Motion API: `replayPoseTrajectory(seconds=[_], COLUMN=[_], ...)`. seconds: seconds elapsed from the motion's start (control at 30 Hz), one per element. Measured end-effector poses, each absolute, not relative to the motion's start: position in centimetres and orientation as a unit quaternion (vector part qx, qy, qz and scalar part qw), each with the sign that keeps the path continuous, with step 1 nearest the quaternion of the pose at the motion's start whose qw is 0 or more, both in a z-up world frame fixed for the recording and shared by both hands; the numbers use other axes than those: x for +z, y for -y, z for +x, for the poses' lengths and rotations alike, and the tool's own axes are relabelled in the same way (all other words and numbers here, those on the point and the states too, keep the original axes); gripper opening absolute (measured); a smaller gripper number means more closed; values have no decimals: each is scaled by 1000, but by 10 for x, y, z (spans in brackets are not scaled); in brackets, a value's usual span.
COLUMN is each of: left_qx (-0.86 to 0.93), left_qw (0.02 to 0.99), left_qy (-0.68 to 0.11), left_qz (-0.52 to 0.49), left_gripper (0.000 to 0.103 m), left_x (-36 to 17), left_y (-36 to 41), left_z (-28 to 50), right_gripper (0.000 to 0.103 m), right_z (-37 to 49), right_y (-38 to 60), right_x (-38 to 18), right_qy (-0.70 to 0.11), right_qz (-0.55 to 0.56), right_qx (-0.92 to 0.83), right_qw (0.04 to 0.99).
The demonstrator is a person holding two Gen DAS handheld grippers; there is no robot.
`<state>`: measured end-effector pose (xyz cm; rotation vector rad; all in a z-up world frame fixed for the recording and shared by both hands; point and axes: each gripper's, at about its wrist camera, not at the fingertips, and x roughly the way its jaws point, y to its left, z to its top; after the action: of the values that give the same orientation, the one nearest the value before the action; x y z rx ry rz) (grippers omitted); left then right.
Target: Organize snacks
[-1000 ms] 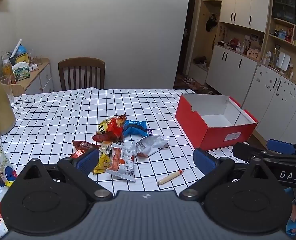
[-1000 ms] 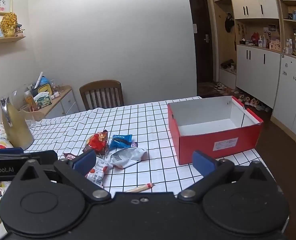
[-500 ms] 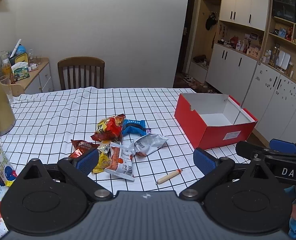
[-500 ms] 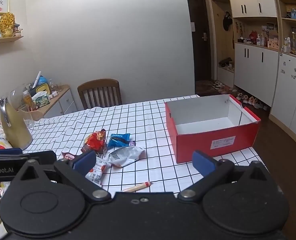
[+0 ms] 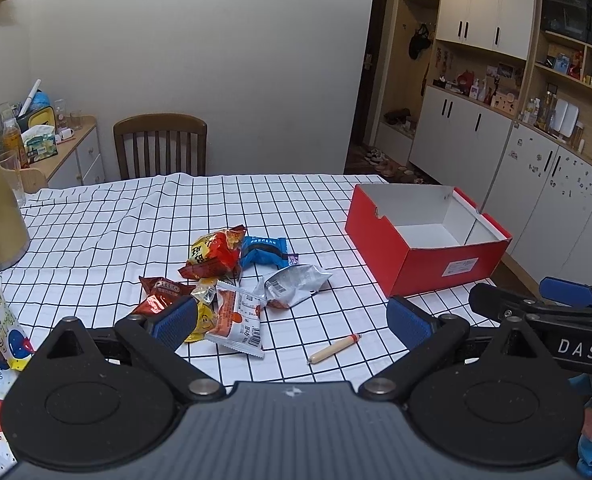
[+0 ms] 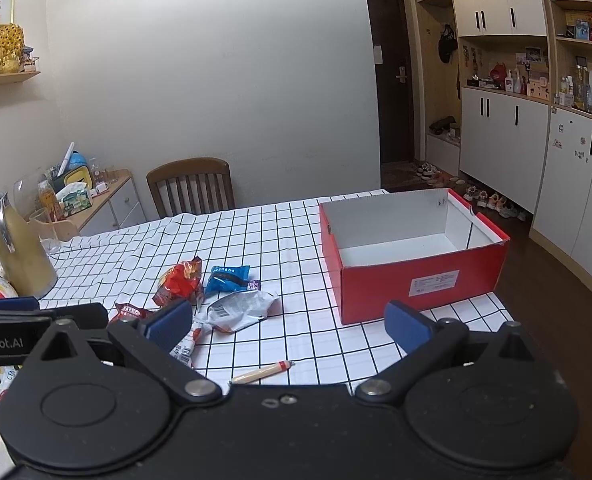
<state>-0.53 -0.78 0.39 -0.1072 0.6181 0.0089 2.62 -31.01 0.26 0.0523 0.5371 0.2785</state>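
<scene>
Red box nearer than before

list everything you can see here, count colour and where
box: 1, red outside, white inside, nothing visible in it, table's right side
snack packets: about seven, red, blue, silver, yellow, orange-white, heaped mid-table
sausage stick: 1, tan with red tip, alone near front edge
tablecloth: 1, white with black grid, over table
jug: 1, gold, table's left edge
chair: 1, brown wood, behind table
side cabinet: 1, white, cluttered top, left wall
wall cupboards: white, right wall
left claw: 1, black with blue pads, open
right claw: 1, black with blue pads, open
</scene>
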Motion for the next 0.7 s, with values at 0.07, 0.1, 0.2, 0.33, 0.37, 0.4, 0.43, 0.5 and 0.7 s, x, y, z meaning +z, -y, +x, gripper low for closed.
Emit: replayPoseTrajectory(seconds=[0.07,0.1,0.2,0.33,0.37,0.4,0.43,0.5,0.7], left_qx=[4,4,5,7,7,7,7,8,7], left_qw=[951,951,951,951,951,951,952,952,952], left_qy=[-304,-304,-305,-303,-303,-303,-302,-301,-300], left_qz=[-55,-56,-59,-57,-57,-58,-59,-59,-59], left_gripper=[101,101,101,101,101,101,101,101,101], left_x=[4,4,4,4,4,4,5,5,5], left_y=[8,8,6,7,7,7,6,7,6], left_z=[-6,-6,-8,-8,-8,-8,-8,-9,-9], right_gripper=[103,103,103,103,103,103,103,103,103], right_z=[25,25,24,21,21,21,20,20,19], right_y=[309,309,308,309,309,310,310,310,310], right_x=[3,3,3,5,5,5,5,6,6], right_qy=[-264,-264,-263,-259,-258,-257,-257,-256,-254], right_qz=[22,20,18,16,15,15,15,14,11], right_qx=[138,137,138,136,136,136,136,135,135], right_qw=[954,954,955,956,956,957,957,957,958])
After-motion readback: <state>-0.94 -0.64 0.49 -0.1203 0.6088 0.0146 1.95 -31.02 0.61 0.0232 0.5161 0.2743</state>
